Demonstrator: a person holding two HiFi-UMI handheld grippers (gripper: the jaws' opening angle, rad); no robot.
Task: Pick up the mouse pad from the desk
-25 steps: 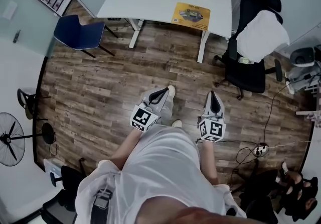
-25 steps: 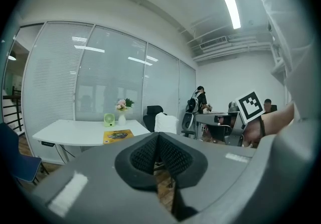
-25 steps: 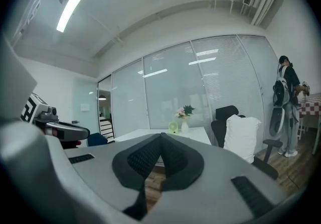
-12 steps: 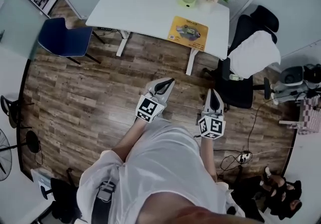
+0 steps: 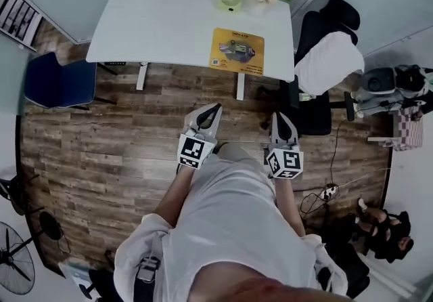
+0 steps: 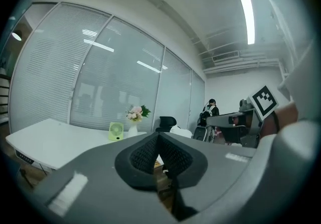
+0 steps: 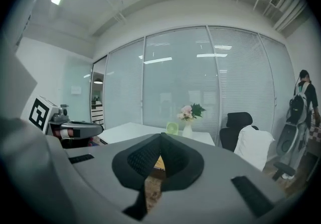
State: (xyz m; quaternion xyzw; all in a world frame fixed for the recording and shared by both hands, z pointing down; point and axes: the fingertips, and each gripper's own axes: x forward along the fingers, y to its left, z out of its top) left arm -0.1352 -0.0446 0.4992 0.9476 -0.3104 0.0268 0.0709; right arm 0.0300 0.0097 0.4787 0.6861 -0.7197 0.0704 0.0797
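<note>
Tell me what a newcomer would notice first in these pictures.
The bright yellow mouse pad stands out on the white desk, near its front edge toward the right end. Closer in, the left tongs and right tongs are both shut and empty, held over the wooden floor short of the desk. A black chair draped in white cloth sits at the desk's right end.

I see the mouse pad [image 5: 237, 51] lying flat near the bench's [image 5: 155, 23] front right corner. My left gripper [image 5: 214, 109] and right gripper [image 5: 279, 118] hang over the floor [image 5: 101, 138], short of the bench.
</note>
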